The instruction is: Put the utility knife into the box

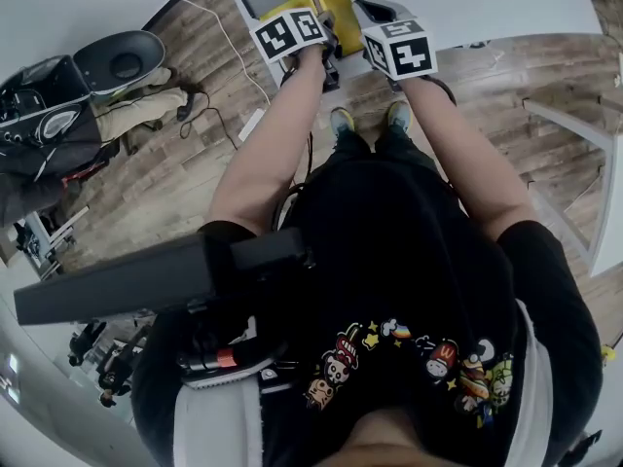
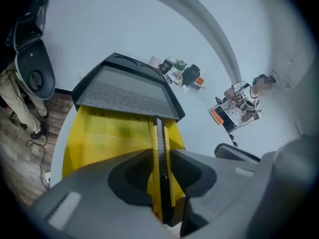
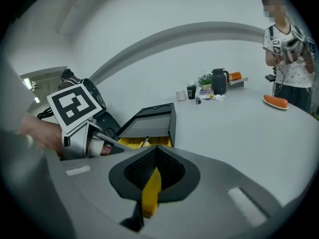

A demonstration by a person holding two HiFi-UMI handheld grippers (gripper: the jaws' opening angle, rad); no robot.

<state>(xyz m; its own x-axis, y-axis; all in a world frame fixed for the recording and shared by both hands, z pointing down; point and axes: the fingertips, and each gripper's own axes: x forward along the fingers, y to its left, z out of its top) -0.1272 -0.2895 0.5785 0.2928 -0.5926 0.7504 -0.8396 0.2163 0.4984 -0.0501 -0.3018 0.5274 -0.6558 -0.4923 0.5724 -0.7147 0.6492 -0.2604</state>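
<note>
A yellow and black utility knife stands edge-on between the jaws of my left gripper, which is shut on it. The knife's tip points over the open yellow box, whose dark grey lid stands up behind it. My right gripper is shut on a thin yellow piece that looks like the box's near wall. In the head view both grippers, left and right, sit side by side at the box on the white table's edge.
Far across the white table stand a dark kettle, cups and small clutter. An orange object lies in front of a standing person. Dark equipment and cables sit on the wooden floor at left.
</note>
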